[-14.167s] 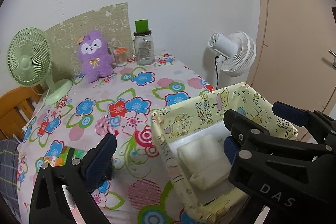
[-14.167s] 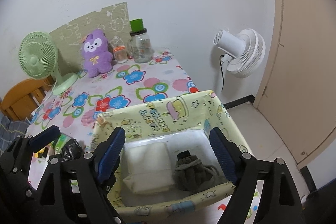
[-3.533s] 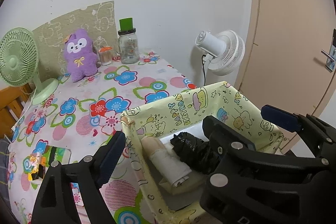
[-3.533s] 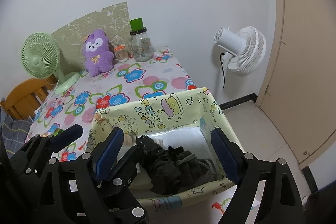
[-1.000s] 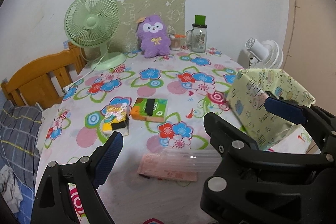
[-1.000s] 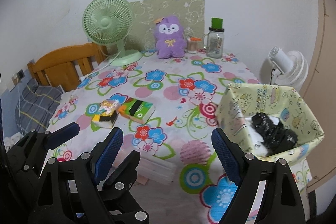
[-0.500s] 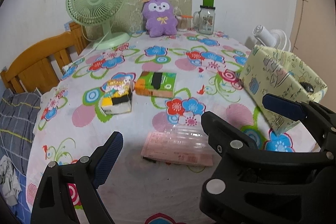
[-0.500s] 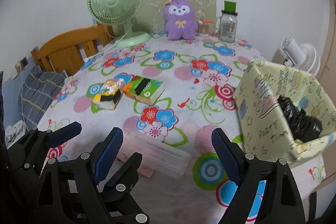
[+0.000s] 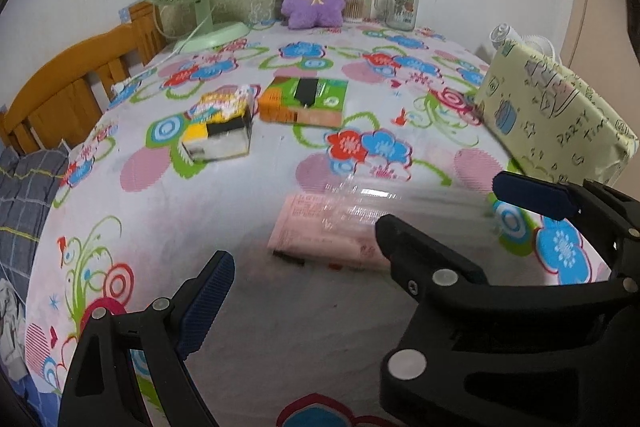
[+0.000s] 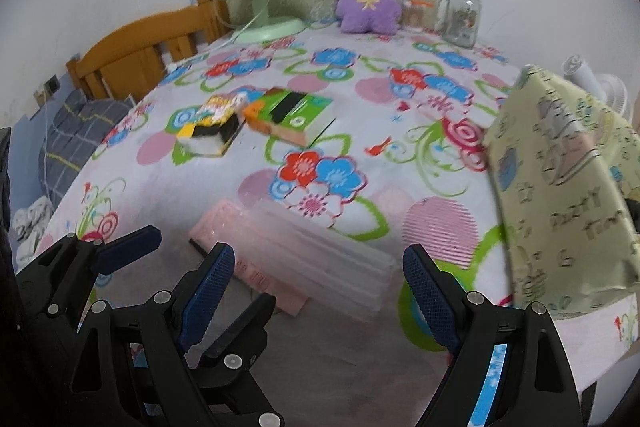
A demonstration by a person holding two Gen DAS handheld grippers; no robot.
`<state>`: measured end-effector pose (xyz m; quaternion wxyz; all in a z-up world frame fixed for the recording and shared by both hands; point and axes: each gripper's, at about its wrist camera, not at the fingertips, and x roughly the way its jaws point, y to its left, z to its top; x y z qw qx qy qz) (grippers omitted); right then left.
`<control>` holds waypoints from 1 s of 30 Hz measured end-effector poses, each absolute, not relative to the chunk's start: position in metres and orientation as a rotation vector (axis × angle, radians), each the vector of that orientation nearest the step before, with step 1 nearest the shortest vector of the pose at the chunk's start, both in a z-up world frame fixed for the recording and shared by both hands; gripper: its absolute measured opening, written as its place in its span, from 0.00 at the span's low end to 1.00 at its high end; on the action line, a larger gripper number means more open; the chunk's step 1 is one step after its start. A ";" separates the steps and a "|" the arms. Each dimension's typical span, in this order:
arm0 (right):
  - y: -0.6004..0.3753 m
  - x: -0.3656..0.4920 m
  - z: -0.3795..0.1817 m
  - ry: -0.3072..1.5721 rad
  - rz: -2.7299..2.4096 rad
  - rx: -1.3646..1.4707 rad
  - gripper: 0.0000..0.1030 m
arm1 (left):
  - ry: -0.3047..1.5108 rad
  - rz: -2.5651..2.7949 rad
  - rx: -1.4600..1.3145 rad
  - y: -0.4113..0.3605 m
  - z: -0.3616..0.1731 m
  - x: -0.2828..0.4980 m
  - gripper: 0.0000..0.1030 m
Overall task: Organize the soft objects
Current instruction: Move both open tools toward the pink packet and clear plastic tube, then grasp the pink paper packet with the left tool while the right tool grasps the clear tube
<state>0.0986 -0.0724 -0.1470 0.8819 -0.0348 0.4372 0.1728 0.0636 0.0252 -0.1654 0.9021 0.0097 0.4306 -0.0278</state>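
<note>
Nearby, clear pink-labelled packet [image 10: 296, 259] before claws.

The yellow patterned bin [image 10: 560, 187] shows only its outer wall, so its inside is hidden apart from a dark sliver at the right wrist picture's right edge. The clear packet on pink card [image 9: 340, 227] is smeared by blur, its print unreadable, and the right tool [image 9: 440, 227] covers its near corner. The white fan [image 10: 600, 83] peeks out behind the bin.
</note>
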 end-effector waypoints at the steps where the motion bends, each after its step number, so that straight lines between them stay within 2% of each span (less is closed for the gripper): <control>1: -0.071 0.099 -0.149 0.916 0.360 -0.077 0.86 | 0.899 -0.055 0.016 0.027 -0.168 0.064 0.90; 13: -0.064 0.117 -0.160 0.921 0.334 -0.106 0.84 | 0.893 -0.059 0.021 0.029 -0.172 0.072 0.94; 16: -0.064 0.118 -0.160 0.918 0.363 -0.098 0.73 | 0.892 -0.064 0.029 0.027 -0.172 0.075 0.94; 21: -0.067 0.118 -0.158 0.916 0.382 -0.079 0.46 | 0.894 -0.063 0.020 0.025 -0.171 0.080 0.94; 23: -0.068 0.116 -0.157 0.909 0.378 -0.081 0.23 | 0.895 -0.055 0.020 0.024 -0.171 0.081 0.94; 26: -0.073 0.115 -0.157 0.903 0.360 -0.084 0.17 | 0.892 -0.046 0.035 0.020 -0.172 0.082 0.94; 30: -0.081 0.115 -0.156 0.897 0.339 -0.071 0.15 | 0.888 -0.050 0.049 0.013 -0.171 0.082 0.94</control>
